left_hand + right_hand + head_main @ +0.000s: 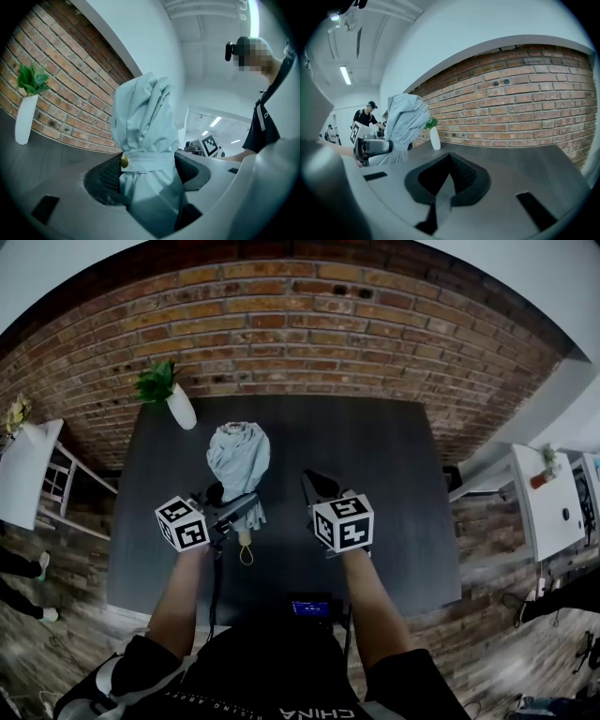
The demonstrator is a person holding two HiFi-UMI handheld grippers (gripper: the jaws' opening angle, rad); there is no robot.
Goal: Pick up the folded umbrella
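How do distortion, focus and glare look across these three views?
Head view: heavy fisheye bows the brick wall, corners vignetted, floor smeared at the edges; folded umbrella sharp. Left gripper view: the umbrella clamped in the left gripper is close and slightly soft; bright ceiling strip at top right. Right gripper view: evenly lit, right gripper shut, no glare.

The one word I can read is "CHINA", in white capitals and upside down, on the person's black shirt [314, 712]. Smaller white lettering beside it is too blurred. The two white marker cubes [181, 523] [343, 521] bear black square patterns, no letters.
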